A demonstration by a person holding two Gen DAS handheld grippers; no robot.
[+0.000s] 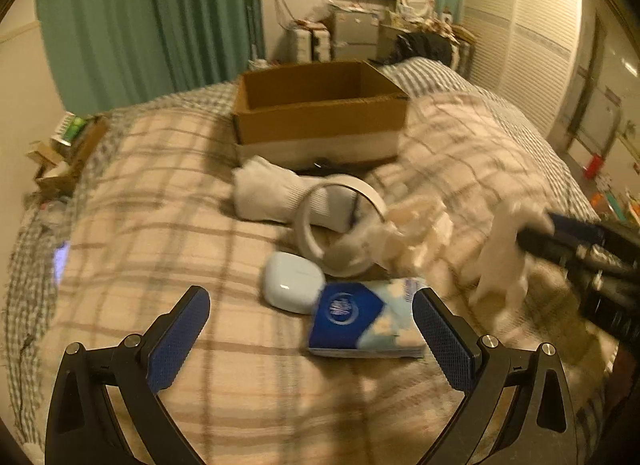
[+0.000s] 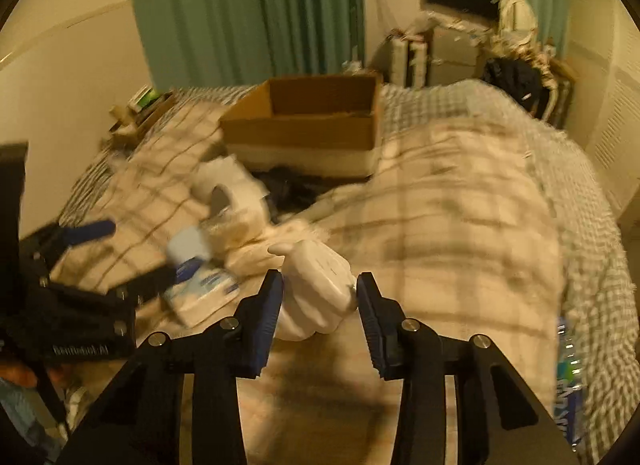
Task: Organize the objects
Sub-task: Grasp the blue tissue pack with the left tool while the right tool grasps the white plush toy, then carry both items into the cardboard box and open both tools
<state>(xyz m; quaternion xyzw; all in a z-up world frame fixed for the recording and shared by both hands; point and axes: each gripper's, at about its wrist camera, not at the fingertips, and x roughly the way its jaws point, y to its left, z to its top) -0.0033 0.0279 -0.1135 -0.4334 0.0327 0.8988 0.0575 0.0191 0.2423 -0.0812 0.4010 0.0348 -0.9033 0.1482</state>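
Observation:
An open cardboard box (image 1: pixel 320 113) stands on the bed; it also shows in the right wrist view (image 2: pixel 308 129). My left gripper (image 1: pixel 312 329) is open, with a blue tissue pack (image 1: pixel 364 317) between its fingers near the right pad. A white earbud case (image 1: pixel 290 281), a tape roll (image 1: pixel 340 225) and folded white socks (image 1: pixel 276 193) lie just beyond. My right gripper (image 2: pixel 318 297) is shut on a white hand-shaped object (image 2: pixel 316 289), seen from the left wrist view (image 1: pixel 504 253) held above the blanket.
A plaid blanket (image 1: pixel 140 225) covers the bed, bunched up on the right (image 2: pixel 460 205). A crumpled white item (image 1: pixel 416 233) lies by the tape roll. A dark object (image 2: pixel 288 185) lies in front of the box. A water bottle (image 2: pixel 568 377) lies at the bed's right edge.

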